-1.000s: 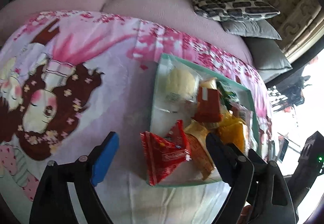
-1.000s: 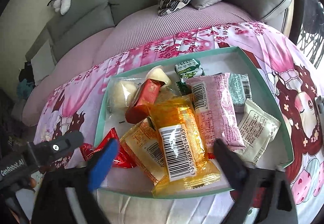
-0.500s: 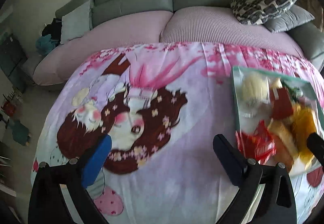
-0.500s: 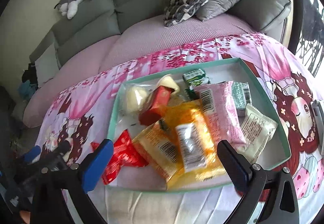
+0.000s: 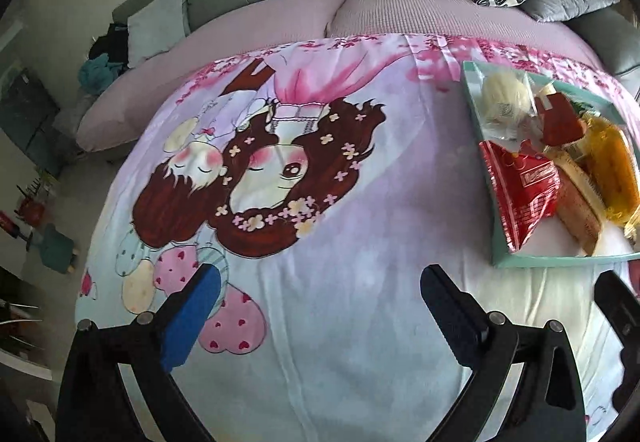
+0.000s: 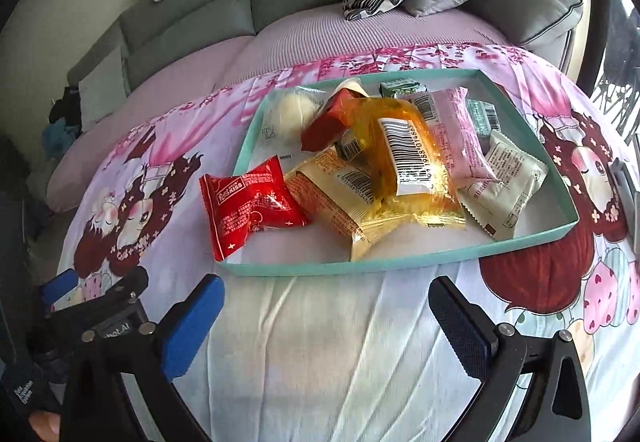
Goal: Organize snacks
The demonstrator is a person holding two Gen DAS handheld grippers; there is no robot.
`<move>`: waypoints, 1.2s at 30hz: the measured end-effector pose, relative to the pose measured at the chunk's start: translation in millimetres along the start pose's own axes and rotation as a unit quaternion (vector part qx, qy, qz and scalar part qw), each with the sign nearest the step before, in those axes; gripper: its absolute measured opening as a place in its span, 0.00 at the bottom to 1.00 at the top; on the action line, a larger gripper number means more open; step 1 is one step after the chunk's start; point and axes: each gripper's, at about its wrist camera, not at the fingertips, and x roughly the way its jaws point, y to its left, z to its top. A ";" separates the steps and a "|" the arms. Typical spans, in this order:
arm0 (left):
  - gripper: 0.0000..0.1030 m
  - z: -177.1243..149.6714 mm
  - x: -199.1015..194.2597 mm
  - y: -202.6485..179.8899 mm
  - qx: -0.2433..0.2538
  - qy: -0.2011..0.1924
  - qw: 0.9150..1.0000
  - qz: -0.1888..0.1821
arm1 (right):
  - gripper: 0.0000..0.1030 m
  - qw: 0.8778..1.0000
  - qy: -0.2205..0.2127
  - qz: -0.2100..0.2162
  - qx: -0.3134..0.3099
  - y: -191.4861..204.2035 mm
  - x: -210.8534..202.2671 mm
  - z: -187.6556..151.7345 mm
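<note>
left gripper (image 5: 316,306): over the last second its view has swung away from the tray (image 5: 560,262). a second ago the red packet (image 5: 520,194) lay between its fingers at frame centre; now the tray is pushed to the right edge of the left wrist frame and only printed sheet (image 5: 320,202) is seen between the fingers. fingers apart, nothing held.

right gripper (image 6: 324,318): pulled back slightly; tray (image 6: 360,266) now centred in the upper half of the right wrist frame. fingers apart, nothing held, hovering over bare sheet below the near rim.

snacks: all heaped in the tray. red packet (image 6: 252,206) at the tray's lower left corner, overhanging the rim. yellow packet (image 6: 404,166) stacked on the orange packet (image 6: 332,202); pink packet (image 6: 452,134) and white packet (image 6: 504,182) to the right; clear-wrapped bun (image 6: 292,110) at upper left.

judgement: no packet has visibly shifted. the retreat fits either a finished gathering into the tray or a pause before sorting; the pile is not orderly.
</note>
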 end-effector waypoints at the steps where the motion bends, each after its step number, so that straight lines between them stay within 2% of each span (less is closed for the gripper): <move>1: 0.97 0.4 0.1 -0.6 0.001 0.001 1.000 -0.004 | 1.00 1.000 0.000 -0.001 -0.001 -0.1 0.1 0.3; 14: 0.97 0.9 18.7 3.3 -0.003 0.049 0.998 -0.034 | 1.00 1.000 0.019 -0.013 -0.006 -1.2 12.2 1.0; 36: 0.97 2.6 22.4 2.7 0.001 0.053 0.998 -0.044 | 1.00 1.000 0.022 -0.016 -0.003 -6.6 17.7 3.0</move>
